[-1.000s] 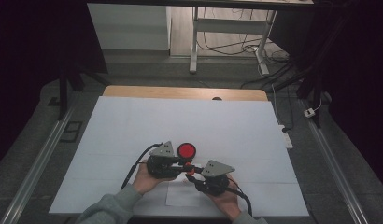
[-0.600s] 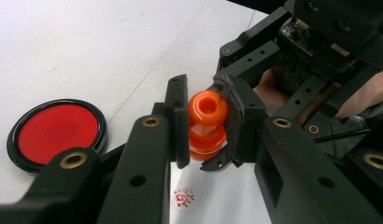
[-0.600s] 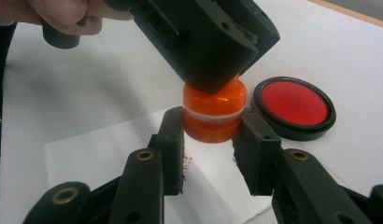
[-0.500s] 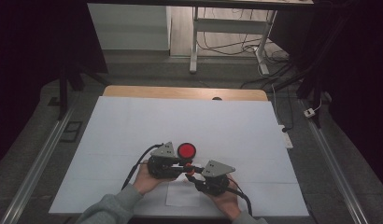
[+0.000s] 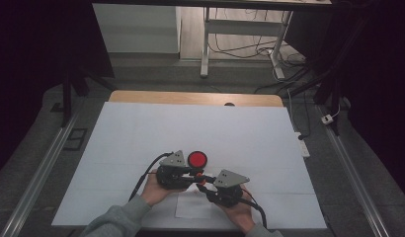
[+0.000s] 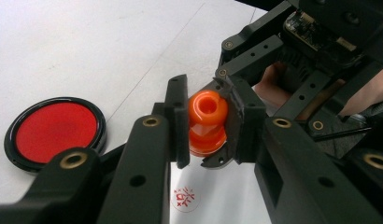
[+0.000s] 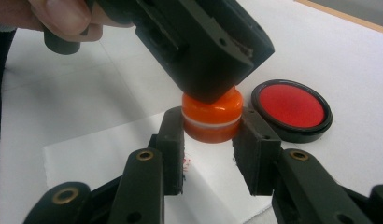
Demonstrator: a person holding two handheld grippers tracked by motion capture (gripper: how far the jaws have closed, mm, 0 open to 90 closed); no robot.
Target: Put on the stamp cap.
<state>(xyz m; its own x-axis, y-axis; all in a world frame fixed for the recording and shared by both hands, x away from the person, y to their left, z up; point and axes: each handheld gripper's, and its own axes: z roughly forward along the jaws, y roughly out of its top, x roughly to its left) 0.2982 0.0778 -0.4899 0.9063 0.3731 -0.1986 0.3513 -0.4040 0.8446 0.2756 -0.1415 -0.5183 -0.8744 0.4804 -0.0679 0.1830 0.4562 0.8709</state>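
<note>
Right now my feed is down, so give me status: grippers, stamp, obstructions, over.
Left gripper and right gripper both shut on the orange stamp. Stamp held above the white paper slip. Red ink pad beside it, apart. Nothing in the way.

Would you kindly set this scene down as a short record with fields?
Held thing: orange stamp, gripped at once by both grippers
Left gripper: shut on the stamp's upper part
Right gripper: shut on the stamp's lower part
Below the stamp: white paper slip carrying a red stamp mark
Beside it: red ink pad, open, on the white table sheet
</note>
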